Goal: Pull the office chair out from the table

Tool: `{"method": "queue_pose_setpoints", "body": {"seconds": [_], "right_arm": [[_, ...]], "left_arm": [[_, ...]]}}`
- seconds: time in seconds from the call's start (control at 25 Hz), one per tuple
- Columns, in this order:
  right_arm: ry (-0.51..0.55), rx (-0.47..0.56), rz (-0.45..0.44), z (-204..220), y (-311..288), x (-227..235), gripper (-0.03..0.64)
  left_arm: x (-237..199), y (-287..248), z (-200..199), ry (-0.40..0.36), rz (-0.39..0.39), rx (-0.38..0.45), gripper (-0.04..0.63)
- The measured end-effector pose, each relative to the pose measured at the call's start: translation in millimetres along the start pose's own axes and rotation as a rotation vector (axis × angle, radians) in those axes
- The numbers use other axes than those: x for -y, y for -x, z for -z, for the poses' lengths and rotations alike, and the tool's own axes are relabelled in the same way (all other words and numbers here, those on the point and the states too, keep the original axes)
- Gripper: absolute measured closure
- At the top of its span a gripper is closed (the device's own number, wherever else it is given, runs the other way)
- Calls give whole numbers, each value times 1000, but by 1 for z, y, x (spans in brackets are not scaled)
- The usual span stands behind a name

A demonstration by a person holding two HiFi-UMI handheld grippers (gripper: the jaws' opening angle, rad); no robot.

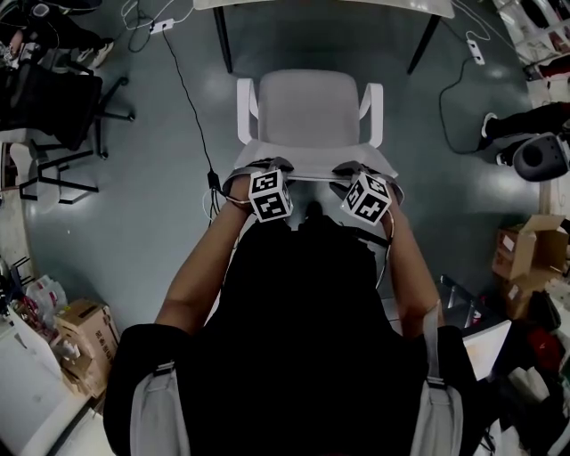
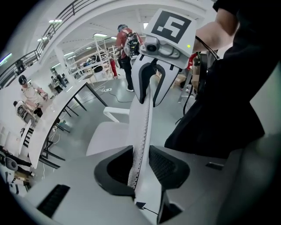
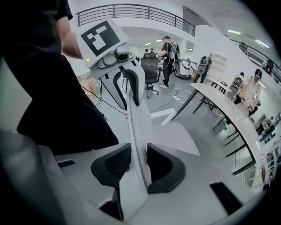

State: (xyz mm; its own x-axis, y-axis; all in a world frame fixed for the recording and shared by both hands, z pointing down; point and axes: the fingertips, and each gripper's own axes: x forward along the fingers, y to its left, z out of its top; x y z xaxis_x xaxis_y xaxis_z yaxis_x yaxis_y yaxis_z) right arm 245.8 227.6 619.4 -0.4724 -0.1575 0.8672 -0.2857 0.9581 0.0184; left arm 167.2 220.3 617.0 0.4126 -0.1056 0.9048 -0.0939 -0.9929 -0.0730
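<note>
The white office chair (image 1: 307, 107) stands on the grey floor, its seat a short way out from the table (image 1: 321, 4) at the top of the head view. Both grippers hold the top edge of its backrest (image 1: 312, 169). My left gripper (image 1: 258, 169) sits on the left part of that edge, my right gripper (image 1: 361, 171) on the right part. In the left gripper view the perforated backrest (image 2: 147, 114) runs between the dark pads of the left gripper (image 2: 140, 165), which press on it. The right gripper view shows the backrest (image 3: 136, 123) clamped the same way in the right gripper (image 3: 139, 165).
A black office chair (image 1: 53, 107) stands at the left. Cardboard boxes (image 1: 85, 343) lie at the lower left, with another box (image 1: 525, 254) at the right. A cable (image 1: 191, 116) trails over the floor beside the white chair. Long white tables (image 3: 228, 110) and several people fill the background.
</note>
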Motion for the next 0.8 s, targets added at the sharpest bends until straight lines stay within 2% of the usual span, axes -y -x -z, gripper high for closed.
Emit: {"method": "queue_pose_setpoints", "body": {"seconds": [0.32, 0.44, 0.56, 0.68, 0.8], "right_arm": [[-16, -39, 17, -8, -2, -2, 495], [-33, 0, 23, -15, 11, 0, 495], [-73, 130, 45, -47, 37, 5, 495], [-115, 293, 74, -87, 76, 13, 499], [-186, 517, 88, -123, 128, 26, 562]], "left_arm": [[-1, 7, 5, -12, 16, 42, 476], [-5, 18, -8, -26, 19, 76, 469], [-17, 46, -25, 6, 5, 171, 466], [-33, 91, -55, 75, -22, 333, 466], [-53, 136, -84, 136, -90, 476, 509]]}}
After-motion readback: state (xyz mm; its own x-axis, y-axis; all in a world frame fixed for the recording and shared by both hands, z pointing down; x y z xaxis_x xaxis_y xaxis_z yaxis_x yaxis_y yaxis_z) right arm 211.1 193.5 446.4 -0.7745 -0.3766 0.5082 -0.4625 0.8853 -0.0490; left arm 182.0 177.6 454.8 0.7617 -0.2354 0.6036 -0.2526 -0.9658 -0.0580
